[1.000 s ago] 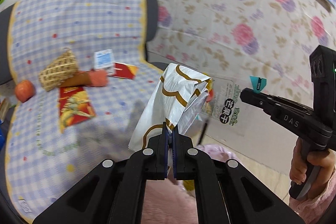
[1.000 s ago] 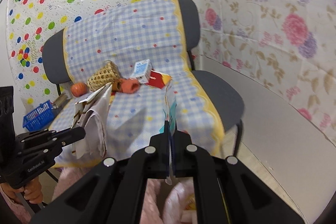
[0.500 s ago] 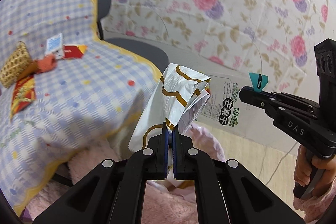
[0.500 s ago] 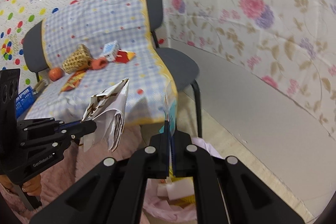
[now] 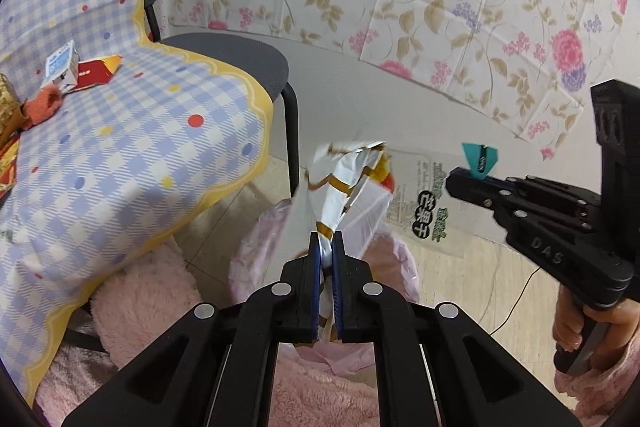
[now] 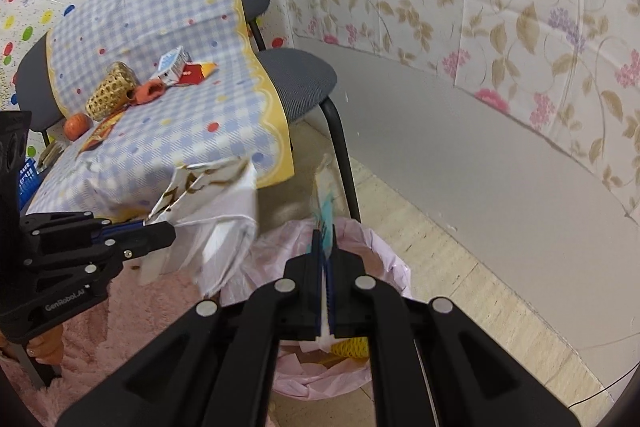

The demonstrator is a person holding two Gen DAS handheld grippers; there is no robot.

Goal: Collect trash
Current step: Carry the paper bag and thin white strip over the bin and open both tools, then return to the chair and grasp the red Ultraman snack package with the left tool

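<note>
My left gripper (image 5: 326, 245) is shut on a white wrapper with gold trim (image 5: 348, 183), held above the pink-lined trash bin (image 5: 400, 267). The same gripper (image 6: 160, 229) and wrapper (image 6: 216, 211) show at the left of the right wrist view. My right gripper (image 6: 326, 247) is shut on a clear plastic wrapper with teal print (image 6: 326, 215), seen edge-on over the bin (image 6: 384, 255). In the left wrist view this wrapper (image 5: 424, 211) hangs from the right gripper (image 5: 464, 183). Trash lies inside the bin.
A grey chair (image 6: 304, 83) under a blue checked cloth (image 6: 168, 139) holds a small carton (image 6: 172, 67), a red packet (image 6: 196, 73), a woven basket (image 6: 110, 97), an orange (image 6: 77, 126) and a snack bag (image 6: 100, 135). A floral wall (image 6: 480, 7) stands behind.
Both grippers have swung away from the chair and down to the bin, each still holding its wrapper. The bin has come into view under them.
</note>
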